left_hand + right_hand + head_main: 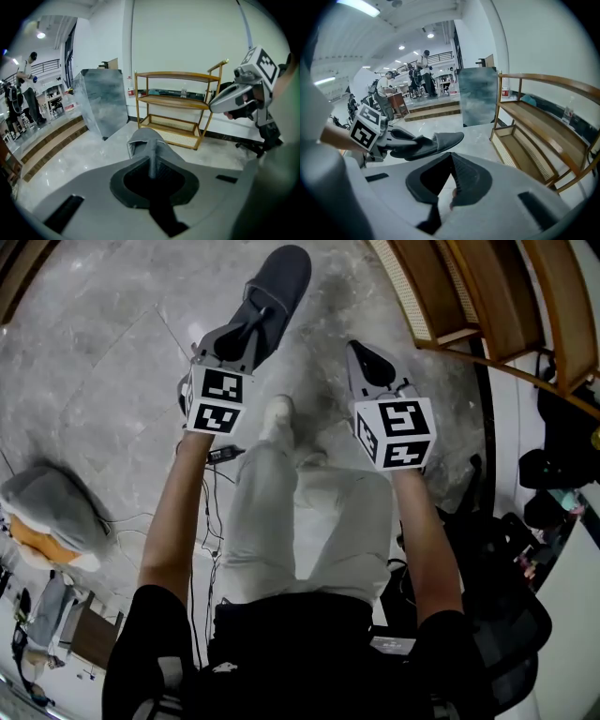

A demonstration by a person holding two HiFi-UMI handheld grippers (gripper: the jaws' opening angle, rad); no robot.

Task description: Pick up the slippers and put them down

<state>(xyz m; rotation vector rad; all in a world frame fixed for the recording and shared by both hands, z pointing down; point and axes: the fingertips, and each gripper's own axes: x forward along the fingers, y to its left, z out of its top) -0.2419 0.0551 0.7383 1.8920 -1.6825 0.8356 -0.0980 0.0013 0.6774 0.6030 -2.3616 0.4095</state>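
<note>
Here the left gripper (249, 331) pinches the dark grey fabric slipper (278, 279) by its upper edge, probably so its sole can be set flat on the grey marble floor (103, 352); the right gripper (367, 356) is closed on nothing.

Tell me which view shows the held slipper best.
Right gripper view: slipper side-on, nearly whole, in the left gripper. Head view: from above, near end behind the gripper. Left gripper view: foreshortened, end-on.
</note>
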